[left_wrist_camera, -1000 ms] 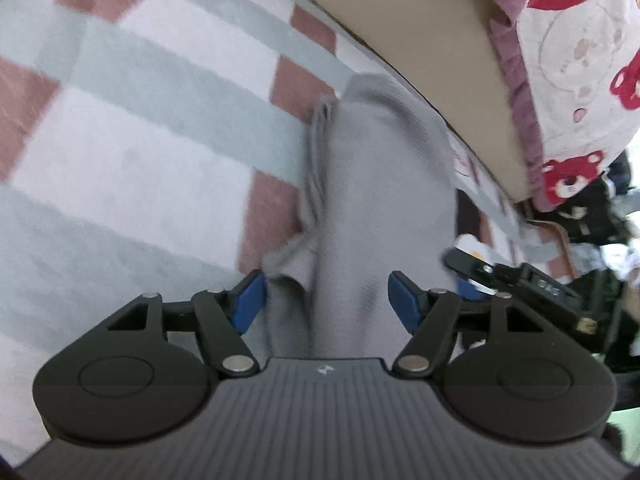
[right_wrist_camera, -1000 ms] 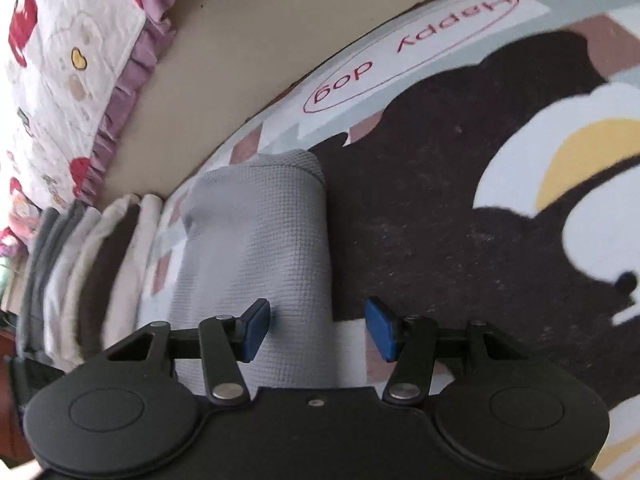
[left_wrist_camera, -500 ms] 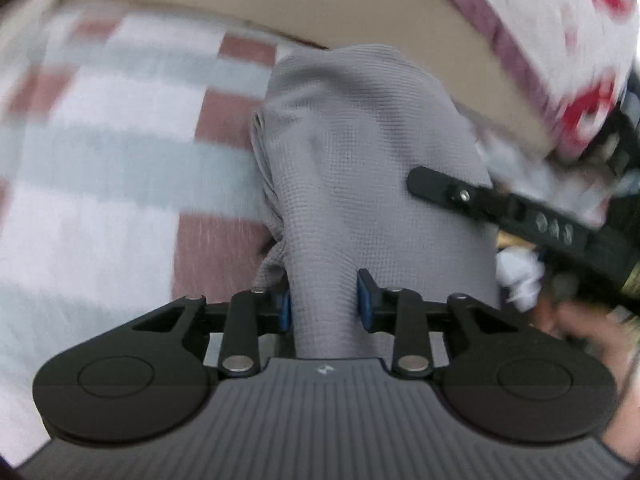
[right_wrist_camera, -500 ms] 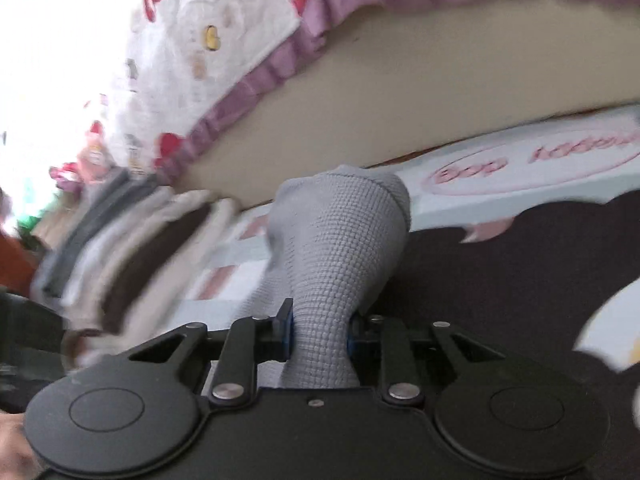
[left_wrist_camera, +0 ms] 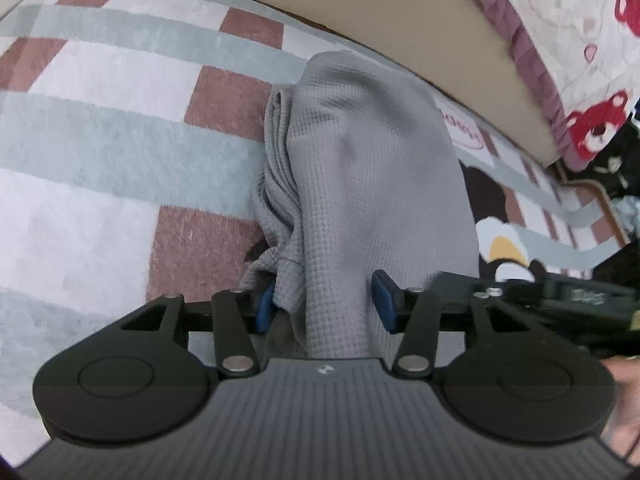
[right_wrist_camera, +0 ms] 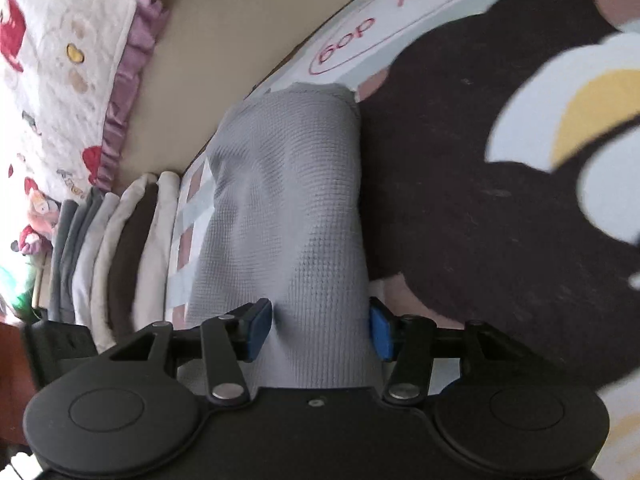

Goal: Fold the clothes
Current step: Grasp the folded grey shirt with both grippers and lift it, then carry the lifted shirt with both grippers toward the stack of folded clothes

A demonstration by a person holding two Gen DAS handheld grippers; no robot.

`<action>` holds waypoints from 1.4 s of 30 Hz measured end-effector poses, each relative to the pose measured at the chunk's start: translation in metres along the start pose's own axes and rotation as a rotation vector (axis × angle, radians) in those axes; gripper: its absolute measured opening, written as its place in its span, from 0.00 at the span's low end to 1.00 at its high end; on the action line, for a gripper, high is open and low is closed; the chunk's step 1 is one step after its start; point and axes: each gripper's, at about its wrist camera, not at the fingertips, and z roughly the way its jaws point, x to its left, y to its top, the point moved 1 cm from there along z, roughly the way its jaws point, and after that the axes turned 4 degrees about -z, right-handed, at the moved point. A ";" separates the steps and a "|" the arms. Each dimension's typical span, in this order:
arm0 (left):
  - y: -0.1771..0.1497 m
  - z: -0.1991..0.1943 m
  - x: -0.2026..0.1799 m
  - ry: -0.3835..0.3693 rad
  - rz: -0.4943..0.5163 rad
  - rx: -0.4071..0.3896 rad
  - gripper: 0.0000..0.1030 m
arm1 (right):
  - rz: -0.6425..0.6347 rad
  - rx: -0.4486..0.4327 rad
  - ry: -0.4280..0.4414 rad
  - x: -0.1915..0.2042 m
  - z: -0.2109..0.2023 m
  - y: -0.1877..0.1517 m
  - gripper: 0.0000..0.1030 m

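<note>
Letting go cleanly is the step in hand, judging by the jaws. Nearest in the left wrist view, the left gripper straddles the near end of the grey waffle-knit garment; its jaws are opening, the left blue pad against a bunched fold and the right pad just clear of the cloth, so nothing is pinched. In the right wrist view the right gripper is also opening, half wide, with the same garment between its pads and both pads beside the fabric rather than squeezing it.

To finish well, both should widen fully before lifting, then rise straight off so the top layer is not dragged. The loose, crumpled edge on the garment's left side probably needs smoothing or tucking first.

The garment lies as a long folded bundle on the patterned rug, its far end near the beige bed base.

To the left in the right wrist view, a stack of folded clothes stands just beside the garment, a likely destination but close enough to be knocked. Farther off hangs a frilled bedspread with red bears.
</note>
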 end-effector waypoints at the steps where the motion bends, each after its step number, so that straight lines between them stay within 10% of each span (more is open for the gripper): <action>1: 0.000 0.001 -0.001 0.016 0.019 -0.011 0.30 | -0.011 -0.033 0.016 0.001 0.005 0.001 0.58; 5: -0.004 0.006 -0.034 0.179 0.151 -0.056 0.27 | -0.113 -0.147 -0.031 0.013 0.020 0.000 0.30; 19: 0.026 -0.056 -0.102 0.182 0.303 -0.071 0.26 | -0.303 -0.295 -0.044 0.087 -0.056 -0.004 0.27; 27: 0.077 -0.182 -0.155 0.268 0.565 -0.111 0.26 | -0.402 -0.370 0.018 0.193 -0.105 0.019 0.27; 37: 0.094 -0.393 -0.094 0.335 0.398 -0.305 0.26 | -0.531 -0.274 0.148 0.396 -0.105 -0.001 0.27; 42: 0.097 -0.438 -0.046 0.351 0.271 -0.290 0.26 | -0.594 -0.051 0.039 0.481 -0.062 -0.019 0.26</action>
